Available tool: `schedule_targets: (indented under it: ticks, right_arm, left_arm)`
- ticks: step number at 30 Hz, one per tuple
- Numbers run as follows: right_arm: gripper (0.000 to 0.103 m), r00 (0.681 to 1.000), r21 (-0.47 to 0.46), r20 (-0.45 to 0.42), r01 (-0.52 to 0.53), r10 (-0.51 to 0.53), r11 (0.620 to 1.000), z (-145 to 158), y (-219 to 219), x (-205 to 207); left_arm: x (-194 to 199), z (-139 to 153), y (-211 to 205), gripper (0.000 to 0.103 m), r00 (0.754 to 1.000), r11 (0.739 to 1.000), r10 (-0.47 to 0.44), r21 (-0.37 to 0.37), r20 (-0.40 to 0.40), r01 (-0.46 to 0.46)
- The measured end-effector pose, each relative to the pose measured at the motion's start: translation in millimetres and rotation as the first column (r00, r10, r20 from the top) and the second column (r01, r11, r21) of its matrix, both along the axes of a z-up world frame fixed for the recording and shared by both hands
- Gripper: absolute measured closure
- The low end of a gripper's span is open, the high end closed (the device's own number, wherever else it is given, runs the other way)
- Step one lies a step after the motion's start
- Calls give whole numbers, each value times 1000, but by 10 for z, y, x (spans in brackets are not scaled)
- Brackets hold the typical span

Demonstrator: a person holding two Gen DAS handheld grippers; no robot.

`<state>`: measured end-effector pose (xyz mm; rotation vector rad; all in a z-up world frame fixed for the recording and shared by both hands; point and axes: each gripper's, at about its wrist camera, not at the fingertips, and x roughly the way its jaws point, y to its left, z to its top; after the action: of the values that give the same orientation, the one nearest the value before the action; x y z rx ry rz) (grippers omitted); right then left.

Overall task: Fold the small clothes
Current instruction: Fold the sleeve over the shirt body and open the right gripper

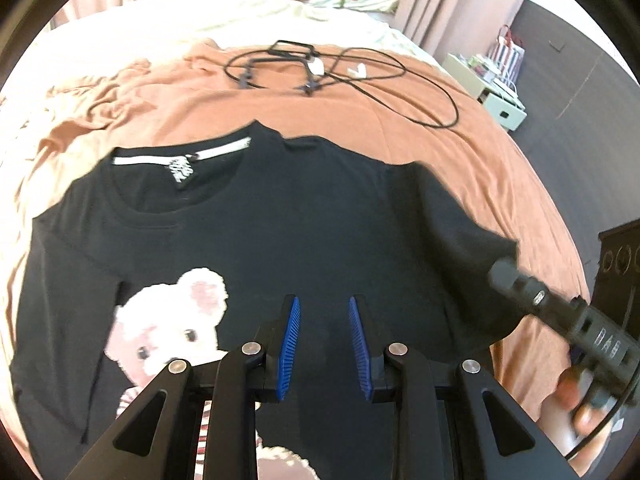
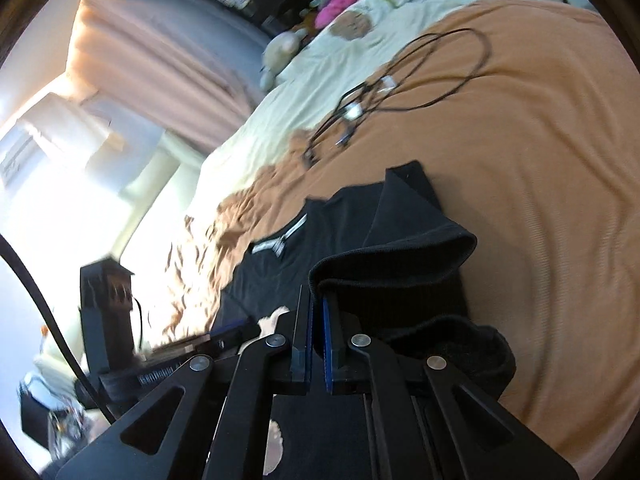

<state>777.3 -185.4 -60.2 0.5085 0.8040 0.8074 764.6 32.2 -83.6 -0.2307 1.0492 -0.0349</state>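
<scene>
A small black cotton T-shirt with a pink-and-white teddy-bear print (image 1: 256, 216) lies face up on the orange-brown bedspread (image 1: 460, 148), neckline away from the person and the white neck tape showing inside the collar. The right gripper (image 2: 317, 312) has its blue-padded jaws pressed together on the hemmed cuff of the shirt's right sleeve (image 2: 400, 248), which is raised off the bed and curls over in a soft roll. The left gripper (image 1: 324, 340) hovers over the middle of the chest just beside the bear print, jaws spread and holding nothing.

The fabric looks thin, light and entirely limp — it drapes from the pinch and will sag wherever it is unsupported, so it should follow a single pinch but not hold a crease unaided. The doubled hem at the cuff is the firmest place to take it, and the ribbed pads should keep it from slipping. For a clean fold the free gripper would probably do best pinning the body near the shoulder seam — or taking the bottom hem. A tangle of black cable with small white connectors (image 1: 340, 72) lies well beyond the collar, clear of the shirt.
</scene>
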Motion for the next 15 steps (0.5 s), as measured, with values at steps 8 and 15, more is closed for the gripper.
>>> schedule_targets:
  ticks: [8, 15]
  right_arm:
    - [101, 991, -237, -65, -129, 117, 963, -202, 545, -5]
    - [26, 993, -158, -112, -61, 43, 986, -188, 134, 78]
  left_arm:
    - [-126, 174, 146, 75, 1000, 1000, 14, -6, -6, -14]
    - [-212, 223, 273, 69, 1000, 1000, 24, 1, -19, -24]
